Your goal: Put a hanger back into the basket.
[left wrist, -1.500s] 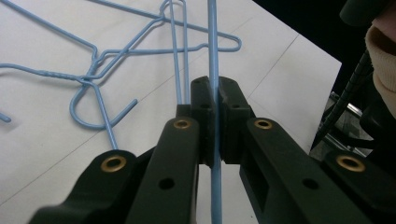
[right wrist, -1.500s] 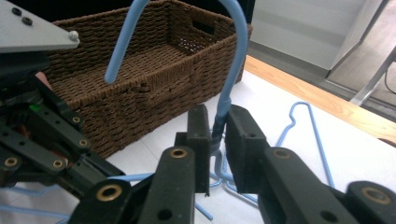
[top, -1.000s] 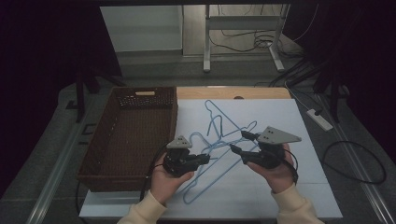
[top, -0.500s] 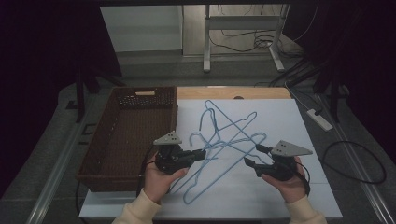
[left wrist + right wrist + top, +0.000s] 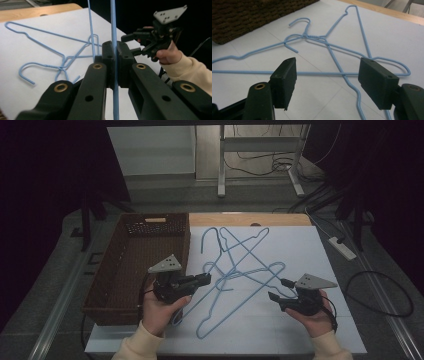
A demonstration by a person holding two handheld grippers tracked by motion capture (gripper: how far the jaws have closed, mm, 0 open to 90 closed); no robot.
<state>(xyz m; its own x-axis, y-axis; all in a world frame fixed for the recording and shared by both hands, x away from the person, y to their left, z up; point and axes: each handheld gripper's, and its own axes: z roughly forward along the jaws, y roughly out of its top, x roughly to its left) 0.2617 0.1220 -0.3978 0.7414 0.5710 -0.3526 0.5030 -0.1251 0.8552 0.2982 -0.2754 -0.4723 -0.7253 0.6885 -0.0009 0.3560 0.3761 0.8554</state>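
Observation:
Tangled light-blue wire hangers (image 5: 227, 275) lie on a white board (image 5: 310, 250). My left gripper (image 5: 202, 281) reaches in from the basket side at the tangle's left. It is shut on one hanger wire (image 5: 113, 30), which runs straight up between its pads in the left gripper view. My right gripper (image 5: 276, 290) sits at the front right, just short of the hangers' right ends. Its jaws stand wide open with nothing between them (image 5: 327, 70). The hangers' twisted necks (image 5: 312, 37) lie beyond them. The right gripper (image 5: 130, 43) and its hand also appear in the left gripper view.
A brown wicker basket (image 5: 132, 265) stands against the board's left edge, with nothing in it. A wooden table strip (image 5: 250, 219) borders the board at the back. A white power strip (image 5: 342, 247) and cables lie on the floor to the right.
My right gripper has drawn back to the right and toward the person, away from the hangers. My left gripper has shifted left with the wire, and the tangle has spread out.

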